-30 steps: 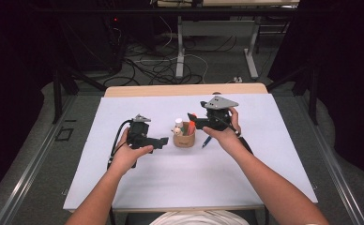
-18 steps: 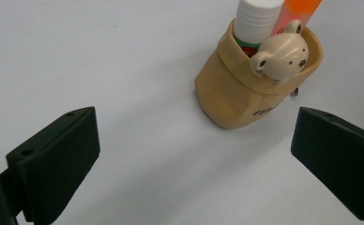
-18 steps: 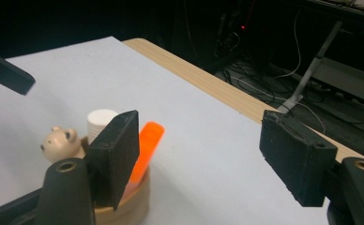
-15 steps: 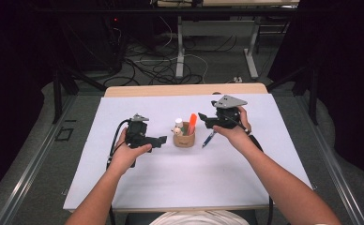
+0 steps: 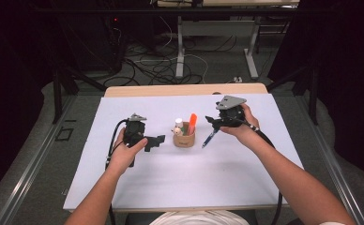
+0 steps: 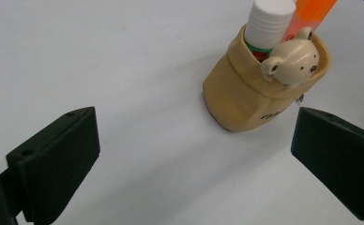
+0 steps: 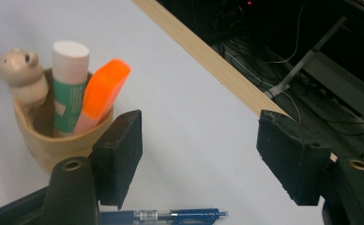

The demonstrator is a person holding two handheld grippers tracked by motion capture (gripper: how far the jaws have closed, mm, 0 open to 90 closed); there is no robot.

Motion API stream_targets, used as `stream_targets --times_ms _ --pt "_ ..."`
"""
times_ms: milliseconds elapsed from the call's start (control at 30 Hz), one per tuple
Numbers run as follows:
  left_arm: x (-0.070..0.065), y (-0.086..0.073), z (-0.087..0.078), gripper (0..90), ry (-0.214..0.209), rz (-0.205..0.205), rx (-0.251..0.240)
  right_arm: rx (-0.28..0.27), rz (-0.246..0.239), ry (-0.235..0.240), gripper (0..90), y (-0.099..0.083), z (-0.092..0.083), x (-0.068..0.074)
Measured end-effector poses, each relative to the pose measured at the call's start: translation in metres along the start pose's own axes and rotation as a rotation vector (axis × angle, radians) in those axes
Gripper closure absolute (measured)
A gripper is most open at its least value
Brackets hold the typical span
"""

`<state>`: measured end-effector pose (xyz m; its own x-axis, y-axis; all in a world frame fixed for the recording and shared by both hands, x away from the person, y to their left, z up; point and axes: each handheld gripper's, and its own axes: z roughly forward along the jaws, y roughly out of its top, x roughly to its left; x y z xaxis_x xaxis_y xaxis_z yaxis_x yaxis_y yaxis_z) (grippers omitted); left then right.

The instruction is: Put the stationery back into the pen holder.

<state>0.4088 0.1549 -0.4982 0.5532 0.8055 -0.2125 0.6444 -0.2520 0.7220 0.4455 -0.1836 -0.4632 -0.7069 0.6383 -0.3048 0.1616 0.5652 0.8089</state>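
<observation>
A tan pouch (image 6: pixel 255 96) holding a glue stick (image 6: pixel 268 21), orange highlighter (image 6: pixel 307 16) and bear (image 6: pixel 290 61) stands beyond wide-apart fingers (image 6: pixel 58 161).

Counter (image 5: pixel 138 192) with a plain white top and a pale wooden strip (image 5: pixel 185 90) along its far edge, seen from the high view. Near the middle of the top stands a small tan pouch (image 5: pixel 184 139), upright and open at the top, with a bear-shaped charm at its rim. A blue pen (image 5: pixel 210 138) lies flat on the white surface just to the right of the pouch, apart from it, and angled slightly.
</observation>
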Motion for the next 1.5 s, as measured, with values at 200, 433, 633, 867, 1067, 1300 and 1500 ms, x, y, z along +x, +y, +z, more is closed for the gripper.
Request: stream_targets --times_ms 200,433,633,867,1067,1300,1500 --pt "0.0 0.0 0.0 1.4 0.004 -0.003 0.001 0.065 -0.13 0.015 30.3 0.001 0.004 0.001" --pt "0.002 0.0 0.0 1.4 0.012 -0.001 0.009 0.152 -0.321 0.061 29.4 0.0 0.011 0.002" --pt "0.002 -0.001 0.0 1.4 0.011 0.004 0.011 0.189 -0.445 0.075 35.9 0.001 0.015 0.005" --pt "0.002 0.0 -0.001 1.4 0.009 -0.001 0.007 0.241 -0.519 0.093 43.6 -0.001 0.02 0.008" --pt "0.002 0.0 -0.001 1.4 0.007 0.011 0.004 0.25 -0.583 0.096 46.0 -0.001 0.022 0.01" --pt "0.002 0.0 -0.001 1.4 0.007 0.009 0.004 0.253 -0.732 0.131 50.9 -0.004 0.026 0.013" --pt "0.001 -0.001 -0.001 1.4 0.004 0.006 0.008 0.279 -0.885 0.183 54.6 -0.01 0.029 0.021"
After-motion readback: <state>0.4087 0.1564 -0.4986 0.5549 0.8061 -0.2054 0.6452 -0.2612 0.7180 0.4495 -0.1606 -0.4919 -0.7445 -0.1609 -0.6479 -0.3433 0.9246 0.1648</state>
